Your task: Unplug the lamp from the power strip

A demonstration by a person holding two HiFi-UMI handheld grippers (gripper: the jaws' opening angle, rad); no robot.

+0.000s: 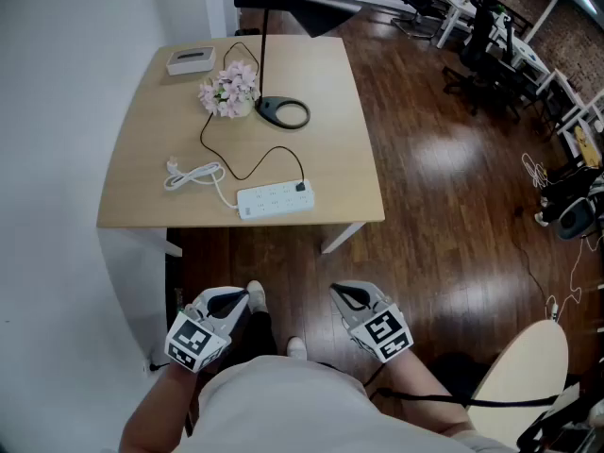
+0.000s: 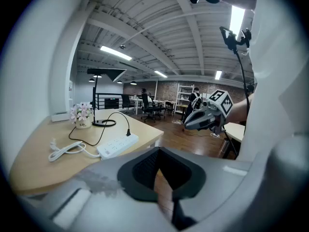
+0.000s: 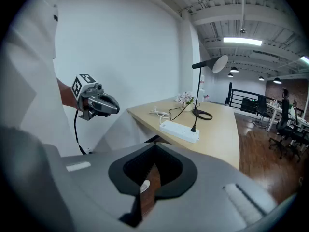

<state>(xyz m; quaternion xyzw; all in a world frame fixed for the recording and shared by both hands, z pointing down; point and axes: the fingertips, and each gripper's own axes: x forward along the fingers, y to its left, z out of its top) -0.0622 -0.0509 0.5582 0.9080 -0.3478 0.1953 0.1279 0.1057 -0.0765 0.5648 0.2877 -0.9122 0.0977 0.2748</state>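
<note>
Both my left tongs (image 1: 236, 300) and right tongs (image 1: 344, 297) are closed on nothing, well back from the surface (image 1: 151, 177), where the lamp (image 1: 283, 111) has its plug (image 1: 300, 187) seated in the power strip (image 1: 275, 199), so all the unplugging is left to do.

The counter (image 1: 142, 159) is pale matt wood; its power strip (image 1: 275, 199) smooth white plastic, the lamp (image 1: 268, 109) matt black. The floor (image 1: 444, 187) beside the counter is glossy dark wood.

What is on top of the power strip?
A black plug sits in the white power strip near one end; the other sockets look free. Its underside, flat on the table, is hidden.
</note>
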